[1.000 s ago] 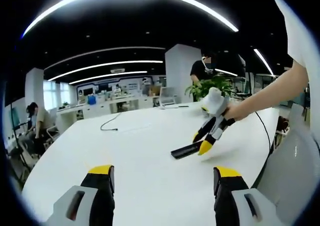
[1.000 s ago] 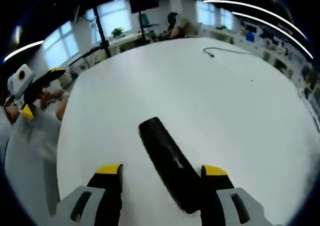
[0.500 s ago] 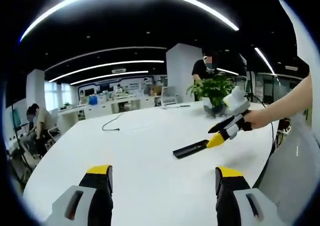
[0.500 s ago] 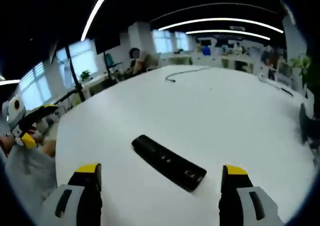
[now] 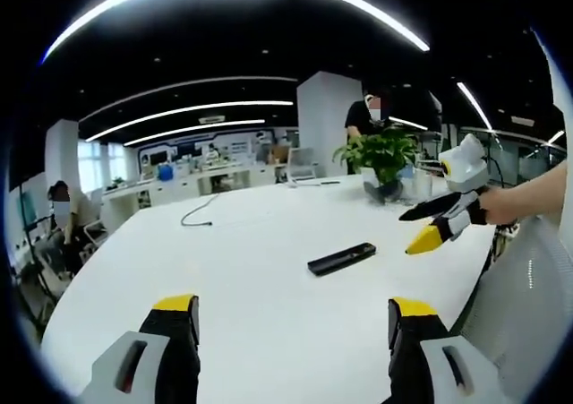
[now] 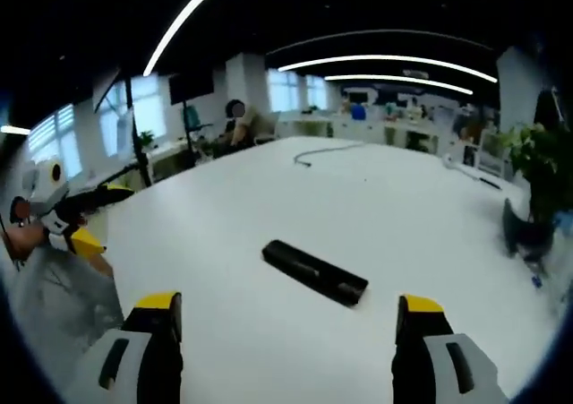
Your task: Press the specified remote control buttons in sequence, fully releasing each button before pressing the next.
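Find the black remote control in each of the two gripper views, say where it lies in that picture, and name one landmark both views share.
Left gripper view: the remote control lies on the white table, right of centre, above the right jaw.
Right gripper view: the remote control lies near the centre, above and between the jaws.
Shared landmark: the potted plant at the table's edge.

Black remote [image 5: 341, 259] flat on white table [image 5: 242, 287]; right gripper [image 5: 439, 221] beside, apart.
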Tool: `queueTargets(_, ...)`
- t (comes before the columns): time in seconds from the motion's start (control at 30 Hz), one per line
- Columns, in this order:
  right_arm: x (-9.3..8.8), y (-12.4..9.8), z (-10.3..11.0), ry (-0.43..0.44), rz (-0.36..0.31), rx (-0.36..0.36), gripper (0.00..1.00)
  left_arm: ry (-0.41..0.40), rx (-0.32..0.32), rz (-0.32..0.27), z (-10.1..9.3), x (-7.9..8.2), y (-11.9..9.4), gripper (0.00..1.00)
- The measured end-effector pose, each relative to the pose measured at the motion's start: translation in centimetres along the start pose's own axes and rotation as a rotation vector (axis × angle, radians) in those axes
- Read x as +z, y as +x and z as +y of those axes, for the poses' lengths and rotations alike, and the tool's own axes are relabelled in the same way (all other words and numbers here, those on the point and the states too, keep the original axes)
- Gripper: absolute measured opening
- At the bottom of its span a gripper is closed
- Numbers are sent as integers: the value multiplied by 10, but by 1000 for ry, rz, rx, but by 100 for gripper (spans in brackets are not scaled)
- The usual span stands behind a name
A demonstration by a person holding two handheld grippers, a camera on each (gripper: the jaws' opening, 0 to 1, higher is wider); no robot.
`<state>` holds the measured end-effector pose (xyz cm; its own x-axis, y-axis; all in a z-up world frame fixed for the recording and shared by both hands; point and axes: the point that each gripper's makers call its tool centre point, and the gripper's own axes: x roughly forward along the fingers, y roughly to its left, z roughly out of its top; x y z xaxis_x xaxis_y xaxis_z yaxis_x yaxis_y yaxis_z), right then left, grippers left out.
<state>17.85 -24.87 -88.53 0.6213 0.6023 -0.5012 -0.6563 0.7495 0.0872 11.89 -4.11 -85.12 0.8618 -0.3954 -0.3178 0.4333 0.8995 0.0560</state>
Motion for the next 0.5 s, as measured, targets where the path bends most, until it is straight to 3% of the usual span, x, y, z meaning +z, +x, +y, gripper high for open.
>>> queueTargets(0.27,-6,-34,11,14,-19,-42,97,-5,1,3,0,-1,-1,89)
queueTargets(0.5,3,-53,14,-4,-46,-78,95,-17,-2,-1,0,0,-1,91)
